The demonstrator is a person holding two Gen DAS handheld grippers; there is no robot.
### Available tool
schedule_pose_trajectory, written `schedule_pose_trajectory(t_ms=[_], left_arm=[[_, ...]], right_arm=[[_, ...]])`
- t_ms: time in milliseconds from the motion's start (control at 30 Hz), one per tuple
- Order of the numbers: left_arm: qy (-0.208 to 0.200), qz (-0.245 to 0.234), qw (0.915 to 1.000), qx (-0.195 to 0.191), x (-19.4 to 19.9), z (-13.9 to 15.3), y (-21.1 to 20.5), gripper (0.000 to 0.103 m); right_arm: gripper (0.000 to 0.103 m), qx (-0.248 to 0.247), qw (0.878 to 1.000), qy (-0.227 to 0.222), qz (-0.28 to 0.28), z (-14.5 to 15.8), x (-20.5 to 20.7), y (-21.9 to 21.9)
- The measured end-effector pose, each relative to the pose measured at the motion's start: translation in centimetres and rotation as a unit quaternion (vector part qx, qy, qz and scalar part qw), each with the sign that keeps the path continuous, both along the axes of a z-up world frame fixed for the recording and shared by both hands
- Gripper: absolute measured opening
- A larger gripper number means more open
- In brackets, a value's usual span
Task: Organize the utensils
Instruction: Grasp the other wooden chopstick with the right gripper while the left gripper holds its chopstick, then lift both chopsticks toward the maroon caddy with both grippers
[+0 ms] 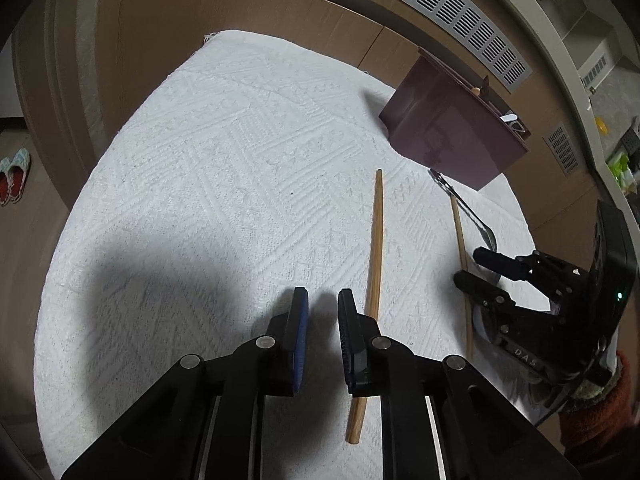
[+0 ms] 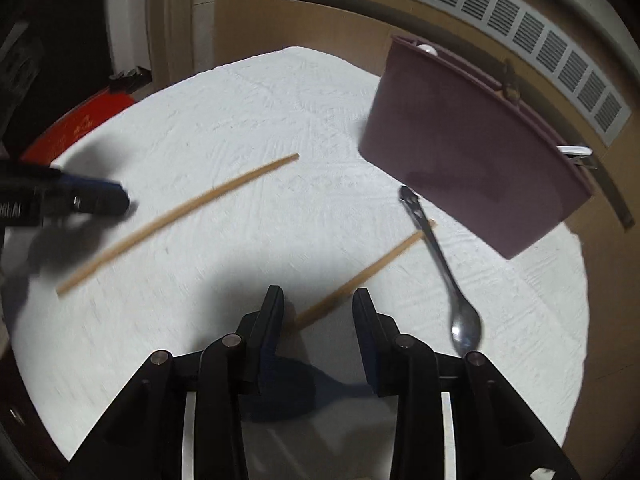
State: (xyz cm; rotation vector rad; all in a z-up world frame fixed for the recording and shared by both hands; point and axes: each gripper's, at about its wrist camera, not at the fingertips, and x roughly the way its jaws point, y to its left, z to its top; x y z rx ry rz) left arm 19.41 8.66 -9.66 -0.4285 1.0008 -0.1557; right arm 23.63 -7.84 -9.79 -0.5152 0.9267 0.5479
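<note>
Two wooden chopsticks and a metal spoon [image 2: 440, 264] lie on a white cloth [image 1: 224, 168]. A maroon utensil holder [image 2: 472, 152] stands at the far right with a few items poking over its rim. My left gripper [image 1: 323, 300] is open by a narrow gap with nothing in it; one chopstick [image 1: 376, 248] lies just right of its right finger. My right gripper [image 2: 318, 300] is open, and the other chopstick [image 2: 360, 276] lies between its fingers without being pinched. The spoon lies across that chopstick's far end. In the left wrist view the right gripper [image 1: 470, 266] hovers over the second chopstick [image 1: 460, 232].
The cloth covers a round table that ends close behind the holder [image 1: 452, 128]. A wooden wall with a vent grille [image 1: 440, 4] rises beyond. Slippers [image 1: 14, 176] lie on the floor at left. A red object [image 2: 80, 124] shows past the table's left edge.
</note>
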Motion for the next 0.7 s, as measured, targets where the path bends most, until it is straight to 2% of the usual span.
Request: schedule_pose_trajectory(t_ms=[100,133,233,300,333,400,500,700], left_arm=[[-0.001,-0.003,1.0,0.001,0.0,0.0,-0.2,0.017],[-0.001,-0.004,1.0,0.002,0.0,0.1,-0.2,0.017],[0.001,-0.01,0.9999,0.007,0.1,0.2,-0.6,0.017],[0.001,-0.019,0.9997,0.014,0.3,0.4,-1.1,0.017],[0.002,-0.026,0.9995,0.019,0.4,0.6,-1.4,0.017],[0.001,-0.051,0.9982,0.03,0.9,0.9,-2.4,0.017],[0.003,-0.077,0.9955,0.055,2.3,1.1,-3.7,0.017],[0.016,-0.128,0.9823,0.135,6.6,0.8,-7.2,0.017]], right_arm=[[0.031,0.045,0.996,0.058,-0.05,0.2,2.2,-2.0],[0.03,0.056,0.994,0.064,-0.066,0.2,3.0,-2.2],[0.021,0.051,0.993,0.045,-0.096,0.1,4.7,-1.1],[0.011,0.047,0.994,0.032,-0.095,0.0,5.1,0.0],[0.011,0.041,0.994,0.027,-0.096,0.1,5.2,0.5],[0.006,0.058,0.994,0.037,-0.079,0.4,4.8,0.9],[0.006,0.08,0.994,0.039,-0.061,1.2,3.2,0.2],[0.006,0.113,0.989,0.048,-0.087,1.6,1.8,-4.3]])
